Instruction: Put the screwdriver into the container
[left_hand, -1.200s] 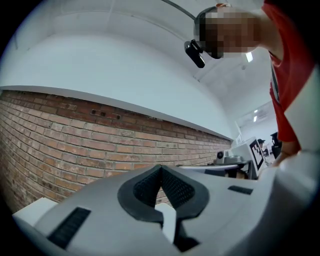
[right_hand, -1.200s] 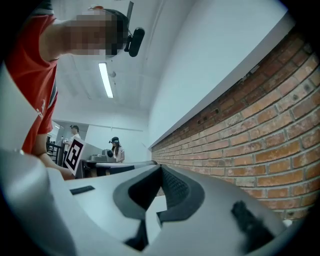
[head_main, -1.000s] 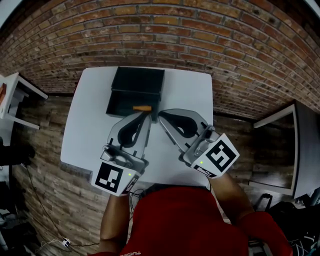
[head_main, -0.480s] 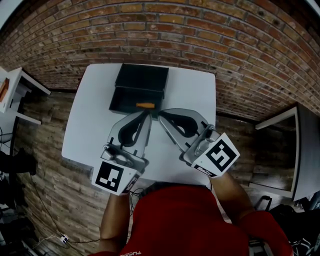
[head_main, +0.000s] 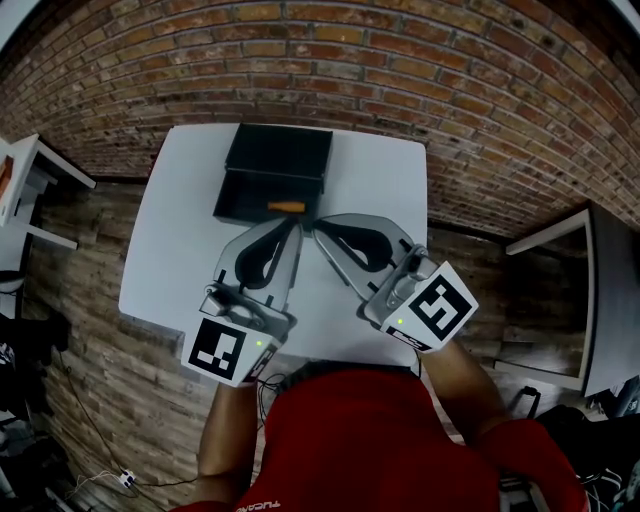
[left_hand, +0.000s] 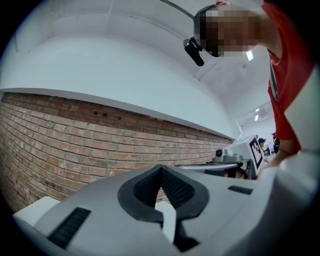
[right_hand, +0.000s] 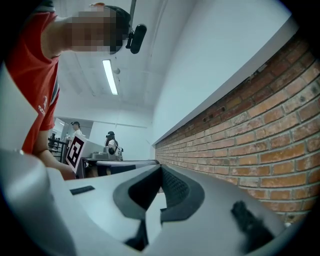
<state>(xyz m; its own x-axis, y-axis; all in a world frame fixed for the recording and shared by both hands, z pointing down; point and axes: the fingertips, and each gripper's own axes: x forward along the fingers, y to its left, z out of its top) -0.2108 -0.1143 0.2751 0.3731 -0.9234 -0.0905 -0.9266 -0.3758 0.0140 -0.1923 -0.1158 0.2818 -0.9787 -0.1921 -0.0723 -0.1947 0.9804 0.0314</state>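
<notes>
Screwdriver (head_main: 287, 207) lies in the container (head_main: 224, 203) by its near edge; left gripper (head_main: 297, 227) and right gripper (head_main: 317, 229) hover outside, jaws closed, empty.

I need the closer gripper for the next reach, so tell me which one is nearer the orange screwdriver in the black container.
Left, narrowly. The left gripper ends just on the person's side of the screwdriver; the right gripper ends beside it, farther to the right.

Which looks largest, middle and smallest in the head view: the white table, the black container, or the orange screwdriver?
1. white table, by far the largest
2. black container, standing open at the table's far side
3. orange screwdriver, a small sliver inside the container

All three lie at about the same depth, so the order is safe.
</notes>
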